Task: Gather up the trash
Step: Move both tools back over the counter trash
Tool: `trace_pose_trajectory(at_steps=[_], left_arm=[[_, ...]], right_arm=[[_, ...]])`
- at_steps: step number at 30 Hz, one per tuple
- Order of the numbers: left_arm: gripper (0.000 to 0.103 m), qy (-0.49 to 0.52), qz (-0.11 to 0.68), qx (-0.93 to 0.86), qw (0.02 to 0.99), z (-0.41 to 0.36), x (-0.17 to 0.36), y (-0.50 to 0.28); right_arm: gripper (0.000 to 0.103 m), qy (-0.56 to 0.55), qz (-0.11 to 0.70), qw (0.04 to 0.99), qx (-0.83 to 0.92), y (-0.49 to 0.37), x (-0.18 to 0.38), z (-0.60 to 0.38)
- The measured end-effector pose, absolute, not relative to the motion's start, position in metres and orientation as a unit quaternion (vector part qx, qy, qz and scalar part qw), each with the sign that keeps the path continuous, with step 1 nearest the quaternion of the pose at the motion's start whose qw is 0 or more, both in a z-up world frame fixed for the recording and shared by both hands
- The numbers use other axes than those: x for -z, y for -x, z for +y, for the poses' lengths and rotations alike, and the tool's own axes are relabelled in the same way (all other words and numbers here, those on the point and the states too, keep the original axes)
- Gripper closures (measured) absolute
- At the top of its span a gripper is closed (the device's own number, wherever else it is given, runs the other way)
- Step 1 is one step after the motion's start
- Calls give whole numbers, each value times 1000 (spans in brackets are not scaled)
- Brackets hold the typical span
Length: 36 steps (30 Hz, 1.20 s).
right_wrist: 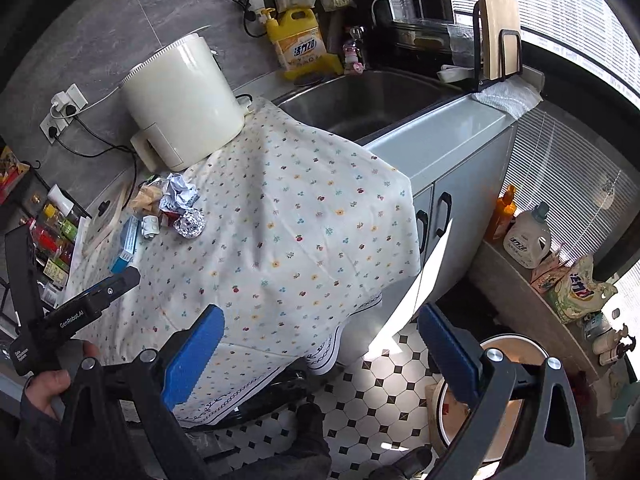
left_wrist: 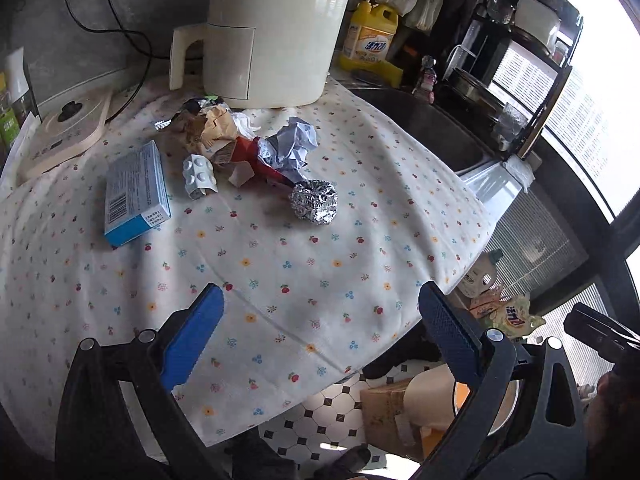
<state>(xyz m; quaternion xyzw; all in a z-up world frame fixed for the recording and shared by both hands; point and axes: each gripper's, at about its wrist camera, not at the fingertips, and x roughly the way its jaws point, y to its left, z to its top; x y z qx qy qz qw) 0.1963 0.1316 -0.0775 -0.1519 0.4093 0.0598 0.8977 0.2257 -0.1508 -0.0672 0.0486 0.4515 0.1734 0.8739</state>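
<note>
Trash sits bunched at the far side of my tabletop [left_wrist: 320,280], on a soft floral cloth [left_wrist: 380,184] with shallow creases: a crinkled foil ball [left_wrist: 314,202], crumpled white paper [left_wrist: 292,146] touching a red wrapper [left_wrist: 262,162], a blister pack [left_wrist: 199,176] of round pills, tan scraps behind. A flat blue carton [left_wrist: 136,194] lies just left of the pile. The smooth cream appliance [left_wrist: 276,28] stands right behind it. My left gripper [left_wrist: 320,340] hangs with jaws wide apart, holding nothing, over bare cloth. My right gripper [right_wrist: 320,356] is likewise spread and empty past the cloth's draped edge, above tiled floor [right_wrist: 376,376]. A round bin [right_wrist: 500,384] is half hidden behind its finger.
</note>
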Motion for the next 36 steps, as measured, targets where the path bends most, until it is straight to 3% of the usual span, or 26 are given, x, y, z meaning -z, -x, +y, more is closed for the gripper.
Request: trace_pose_trajectory(at_steps=[25, 32, 34, 36], left_arm=[[6, 252, 383, -164, 874, 279, 102, -169], [6, 251, 380, -165, 875, 302, 101, -179], [6, 250, 381, -164, 875, 305, 101, -183], [6, 250, 383, -160, 875, 306, 102, -188]], right_arm=[[18, 65, 459, 851, -245, -307, 96, 37], [27, 78, 469, 844, -247, -331, 115, 66], [42, 83, 483, 834, -252, -338, 124, 73], [86, 90, 505, 819, -257, -342, 135, 78]])
